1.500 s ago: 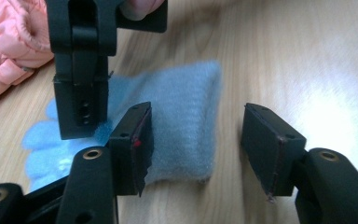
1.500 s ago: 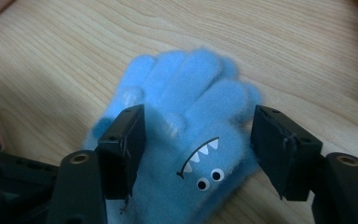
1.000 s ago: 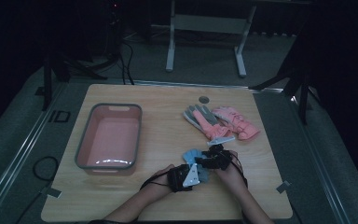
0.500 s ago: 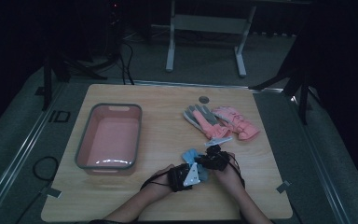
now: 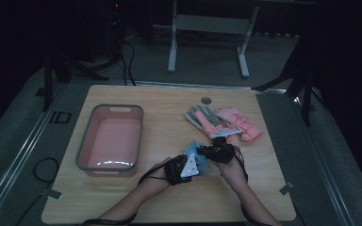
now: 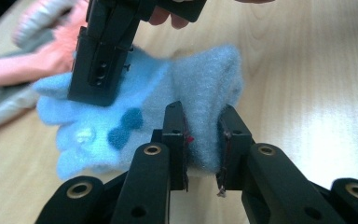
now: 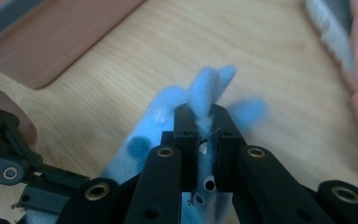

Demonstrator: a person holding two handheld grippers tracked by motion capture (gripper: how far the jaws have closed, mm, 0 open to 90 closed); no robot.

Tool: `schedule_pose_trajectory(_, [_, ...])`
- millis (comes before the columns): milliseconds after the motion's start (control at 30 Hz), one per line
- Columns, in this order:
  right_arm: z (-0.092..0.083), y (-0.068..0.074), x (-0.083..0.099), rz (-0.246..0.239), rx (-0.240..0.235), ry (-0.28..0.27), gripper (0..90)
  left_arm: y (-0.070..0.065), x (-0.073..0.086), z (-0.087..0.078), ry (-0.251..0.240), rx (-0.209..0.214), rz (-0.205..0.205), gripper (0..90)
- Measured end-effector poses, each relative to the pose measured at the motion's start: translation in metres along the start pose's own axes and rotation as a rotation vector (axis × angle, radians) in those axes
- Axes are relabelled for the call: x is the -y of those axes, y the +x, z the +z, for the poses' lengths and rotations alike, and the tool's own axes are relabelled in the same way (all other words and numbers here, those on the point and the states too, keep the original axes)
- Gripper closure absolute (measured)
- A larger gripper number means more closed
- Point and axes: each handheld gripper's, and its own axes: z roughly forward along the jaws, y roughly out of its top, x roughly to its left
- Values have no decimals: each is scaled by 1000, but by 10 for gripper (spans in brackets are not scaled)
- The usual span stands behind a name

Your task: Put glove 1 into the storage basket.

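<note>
Blue fleece glove, no legible label

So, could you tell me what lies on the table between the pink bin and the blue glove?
Nothing: in the high view, bare wood separates the pink bin from the blue glove.

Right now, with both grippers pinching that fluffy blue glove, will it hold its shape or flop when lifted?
Probably flop: the blue glove bunches and folds where the left gripper and right gripper pinch it. Its fleecy surface suggests it is light and unlikely to slip. It looks soft, not fragile.
</note>
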Motion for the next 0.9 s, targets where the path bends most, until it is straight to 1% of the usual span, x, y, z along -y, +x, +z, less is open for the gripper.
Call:
schedule_pose_trajectory(67, [-2,1,-3,0,-1,-7,838,2,-1,-3,-5,3,-8,772])
schedule_pose_trajectory(100, [-4,5,-11,-10,2,-20,838,6,-4,-9,0,-16,10,773])
schedule_pose_trajectory(167, [-6,7,-16,-17,-1,-26,839,8,-6,-11,0,-18,9,773])
schedule_pose_trajectory(200, [-6,7,-16,-17,-1,-26,839,10,-7,-15,0,-32,17,773])
schedule_pose_trajectory(233, [-8,9,-23,-20,-6,-37,840,14,-9,-20,-2,-38,13,776])
schedule_pose_trajectory(267, [-8,9,-23,-20,-6,-37,840,14,-9,-20,-2,-38,13,775])
schedule_pose_trajectory(300, [-10,12,-32,-30,-3,-51,840,18,-11,-26,-2,-52,21,775])
schedule_pose_trajectory(367, [-12,15,-39,-37,-7,-61,840,22,-14,-31,-5,-70,24,776])
schedule_pose_trajectory(400, [-13,17,-43,-45,-6,-67,840,22,-14,-31,-5,-70,24,776])
schedule_pose_trajectory(433, [-14,19,-49,-57,-4,-72,840,26,-16,-36,-5,-86,30,776])
schedule_pose_trajectory(467, [-15,20,-52,-62,-2,-78,841,26,-16,-36,-5,-86,30,776])
schedule_pose_trajectory(500, [-15,21,-56,-62,-7,-84,840,30,-17,-41,-5,-96,28,776])
schedule_pose_trajectory(567, [-16,24,-64,-70,-9,-94,841,33,-17,-43,-4,-101,26,777])
schedule_pose_trajectory(600, [-16,25,-68,-71,-10,-97,840,38,-18,-48,-2,-114,32,777])
schedule_pose_trajectory(633, [-15,26,-71,-71,-14,-101,840,40,-18,-51,-4,-115,25,777])
schedule_pose_trajectory(667, [-15,26,-71,-71,-14,-101,840,40,-18,-51,-4,-115,25,777])
schedule_pose_trajectory(700, [-14,28,-78,-76,-16,-107,841,45,-17,-57,-4,-122,19,777])
schedule_pose_trajectory(733, [-14,29,-80,-77,-20,-108,840,46,-17,-60,-7,-124,19,777])
schedule_pose_trajectory(767, [-14,29,-80,-77,-20,-108,840,46,-17,-60,-7,-124,19,777])
schedule_pose_trajectory(867, [-10,34,-91,-78,-43,-108,840,51,-14,-71,-5,-138,15,777])
schedule_pose_trajectory(900, [-10,34,-91,-78,-43,-108,840,51,-14,-71,-5,-138,15,777])
